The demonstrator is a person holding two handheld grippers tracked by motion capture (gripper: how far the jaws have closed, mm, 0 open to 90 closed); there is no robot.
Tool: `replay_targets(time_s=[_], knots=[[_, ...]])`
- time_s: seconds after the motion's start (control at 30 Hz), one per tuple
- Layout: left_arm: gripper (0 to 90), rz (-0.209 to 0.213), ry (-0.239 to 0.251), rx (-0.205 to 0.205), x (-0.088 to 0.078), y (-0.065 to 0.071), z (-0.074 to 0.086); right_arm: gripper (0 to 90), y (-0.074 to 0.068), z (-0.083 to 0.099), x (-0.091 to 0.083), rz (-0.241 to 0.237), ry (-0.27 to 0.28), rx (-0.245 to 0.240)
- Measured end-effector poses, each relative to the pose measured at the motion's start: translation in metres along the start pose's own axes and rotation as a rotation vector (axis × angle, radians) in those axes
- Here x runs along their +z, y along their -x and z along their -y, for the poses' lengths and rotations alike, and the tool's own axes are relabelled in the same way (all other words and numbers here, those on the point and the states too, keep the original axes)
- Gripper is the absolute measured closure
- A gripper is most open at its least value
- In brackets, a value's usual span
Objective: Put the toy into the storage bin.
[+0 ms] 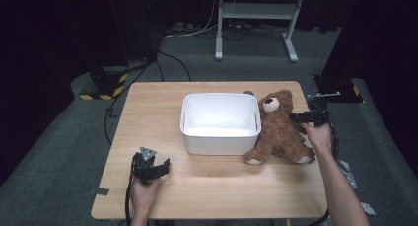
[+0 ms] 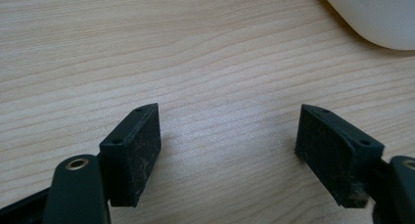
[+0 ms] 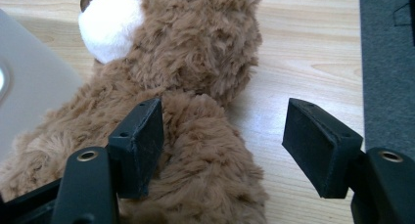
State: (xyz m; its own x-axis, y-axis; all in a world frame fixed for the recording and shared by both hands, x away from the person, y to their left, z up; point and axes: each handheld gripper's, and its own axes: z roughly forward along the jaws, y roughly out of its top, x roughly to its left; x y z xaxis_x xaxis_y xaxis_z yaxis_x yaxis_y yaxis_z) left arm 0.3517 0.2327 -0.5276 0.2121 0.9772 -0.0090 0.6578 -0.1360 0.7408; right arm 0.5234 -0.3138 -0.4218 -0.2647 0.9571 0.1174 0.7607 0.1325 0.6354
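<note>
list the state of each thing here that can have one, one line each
white bin: upright, empty
teddy bear: slumped sitting on the table, leaning against the bin's right side
left tool: open, nothing between the jaws, over bare table
right tool: open, jaws either side of the bear's arm, not pressing it

Grey carpet floor (image 1: pixel 44 152), dark curtains (image 1: pixel 49 28), white metal stand (image 1: pixel 256 11) behind.

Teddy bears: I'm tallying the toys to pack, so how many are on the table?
1. The brown teddy bear sits on the table's right side, leaning against the white bin. The bin's visible interior looks empty.
</note>
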Motion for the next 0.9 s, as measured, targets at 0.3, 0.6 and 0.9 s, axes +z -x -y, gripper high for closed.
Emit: replay_targets(time_s=[0.3, 0.6, 0.9], knots=[[24.8, -0.001, 0.000, 0.004, 0.000, 0.000, 0.000, 28.3, 0.002, 0.001, 0.009, -0.036, -0.024, 0.015], [24.8, 0.000, 0.001, 0.001, 0.000, 0.000, 0.000, 28.4, 0.010, 0.003, 0.016, -0.094, -0.066, 0.046], [24.8, -0.002, 0.000, 0.006, 0.000, 0.000, 0.000, 48.4, 0.020, 0.007, 0.017, -0.187, -0.131, 0.070]])
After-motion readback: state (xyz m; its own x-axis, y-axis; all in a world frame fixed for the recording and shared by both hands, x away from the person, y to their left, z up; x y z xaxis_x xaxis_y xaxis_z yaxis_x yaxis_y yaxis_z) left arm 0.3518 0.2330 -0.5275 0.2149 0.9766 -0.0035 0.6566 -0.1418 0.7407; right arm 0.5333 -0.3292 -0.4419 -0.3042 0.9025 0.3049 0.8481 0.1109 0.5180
